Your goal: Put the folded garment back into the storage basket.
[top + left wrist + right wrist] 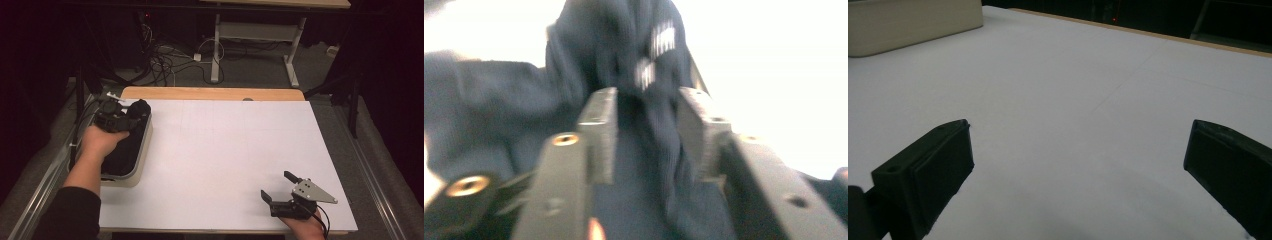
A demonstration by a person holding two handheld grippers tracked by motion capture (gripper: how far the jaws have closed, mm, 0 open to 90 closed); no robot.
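1. The white table top lies bare from the tray across to its right edge, so a gripper can pass there freely.
2. At the left edge, the tray with dark cloth heaped in it blocks passage.
3. The right gripper stands at the near right corner, with bare table just ahead of it.

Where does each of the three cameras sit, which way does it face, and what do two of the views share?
High view: above the person's side, looking forward and down on the white table; both forearms enter from the bottom, left tool over the cream bin, right tool near the front edge.
Left gripper view: on the left tool, facing dark cloth between its parted jaws.
Right gripper view: on the right tool, jaws wide, facing across the table.
Shared: the bin shows in the high and right gripper views.
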